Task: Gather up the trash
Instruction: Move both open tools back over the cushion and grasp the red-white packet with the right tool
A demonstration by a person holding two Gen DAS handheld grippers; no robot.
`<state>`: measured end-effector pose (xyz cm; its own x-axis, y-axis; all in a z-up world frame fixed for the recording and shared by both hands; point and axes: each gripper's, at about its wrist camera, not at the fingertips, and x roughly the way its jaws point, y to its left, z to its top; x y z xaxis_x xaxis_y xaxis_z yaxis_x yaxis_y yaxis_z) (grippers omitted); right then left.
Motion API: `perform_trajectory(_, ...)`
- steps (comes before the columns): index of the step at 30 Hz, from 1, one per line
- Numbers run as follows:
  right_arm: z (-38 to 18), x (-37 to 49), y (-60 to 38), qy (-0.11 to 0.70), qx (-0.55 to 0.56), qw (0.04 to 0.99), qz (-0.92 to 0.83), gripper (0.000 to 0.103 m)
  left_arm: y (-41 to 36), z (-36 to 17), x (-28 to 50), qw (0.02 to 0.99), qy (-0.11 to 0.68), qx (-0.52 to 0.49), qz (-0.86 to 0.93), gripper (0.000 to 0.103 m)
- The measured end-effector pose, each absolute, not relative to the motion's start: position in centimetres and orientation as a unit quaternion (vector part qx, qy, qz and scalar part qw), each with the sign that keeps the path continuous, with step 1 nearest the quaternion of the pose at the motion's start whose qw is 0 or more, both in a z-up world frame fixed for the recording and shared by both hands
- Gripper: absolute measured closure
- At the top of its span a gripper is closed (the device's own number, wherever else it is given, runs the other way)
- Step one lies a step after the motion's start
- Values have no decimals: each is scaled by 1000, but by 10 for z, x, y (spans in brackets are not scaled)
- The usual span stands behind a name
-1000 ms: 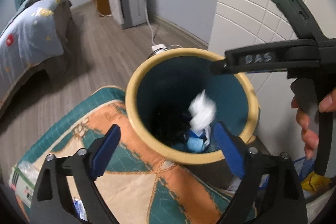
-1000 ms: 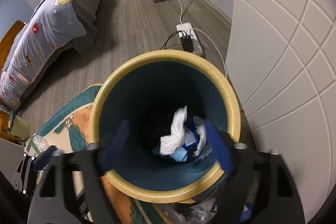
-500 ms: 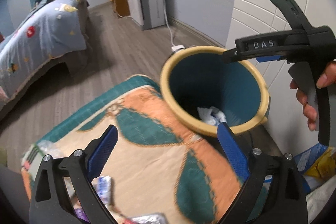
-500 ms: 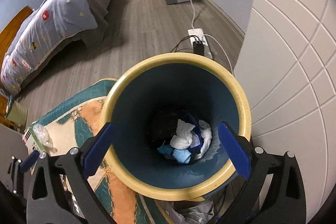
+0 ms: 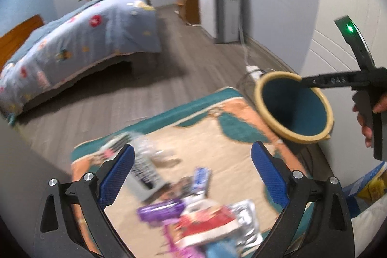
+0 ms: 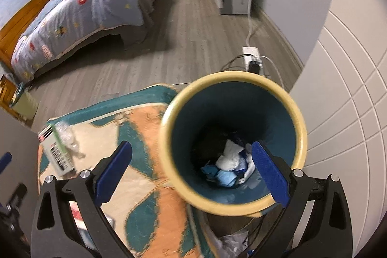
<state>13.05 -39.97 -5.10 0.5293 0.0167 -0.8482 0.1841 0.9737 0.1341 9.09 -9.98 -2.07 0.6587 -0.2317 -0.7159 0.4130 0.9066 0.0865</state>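
Observation:
A bin (image 6: pixel 241 79) with a yellow rim and teal inside stands at the rug's (image 6: pixel 145 127) corner. White tissue (image 6: pixel 229 156) and blue scraps (image 6: pixel 222 175) lie at its bottom. My right gripper (image 6: pixel 191 145) hangs open over the bin's near-left rim, holding nothing. My left gripper (image 5: pixel 192 149) is open and empty above loose trash on the rug (image 5: pixel 217 137): a purple wrapper (image 5: pixel 159 210), a red-and-white packet (image 5: pixel 205 226), silver foil (image 5: pixel 244 212), a barcoded box (image 5: pixel 142 173) and a clear bottle (image 5: pixel 150 149). The bin (image 5: pixel 292 108) lies to its right.
A bed (image 5: pixel 72 40) with a blue quilt fills the far left. A grey cabinet (image 5: pixel 222 11) stands by the back wall and a power strip (image 6: pixel 251 57) with cables lies behind the bin. A white panelled wall (image 6: pixel 350 88) closes the right side. A hand (image 5: pixel 362 122) holds the right gripper's handle.
The white tissue has dropped into the bin. My left gripper has swung left, away from the bin and over the trash on the rug. The right gripper has shifted left of the bin's middle.

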Motion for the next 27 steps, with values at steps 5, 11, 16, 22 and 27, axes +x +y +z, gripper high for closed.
perform_trajectory(5, -37, 122, -356, 483, 96, 870, -18, 6, -60, -4, 71, 910, 368, 122, -149, 6)
perform_trajectory(11, -33, 110, -296, 490, 63, 869, 16, 6, -14, 1, 53, 919, 366, 98, -109, 5)
perform_trajectory(16, -45, 98, -251, 510, 45, 858, 43, 6, 16, -15, 51, 915, 388, 74, -84, 5)
perform_trajectory(22, -70, 91, -199, 536, -27, 840, 85, 6, 39, -18, 55, 916, 393, 49, -71, 5)
perform_trajectory(27, -97, 85, -174, 555, -81, 819, 120, 6, 45, -22, 59, 915, 394, 53, -65, 5)
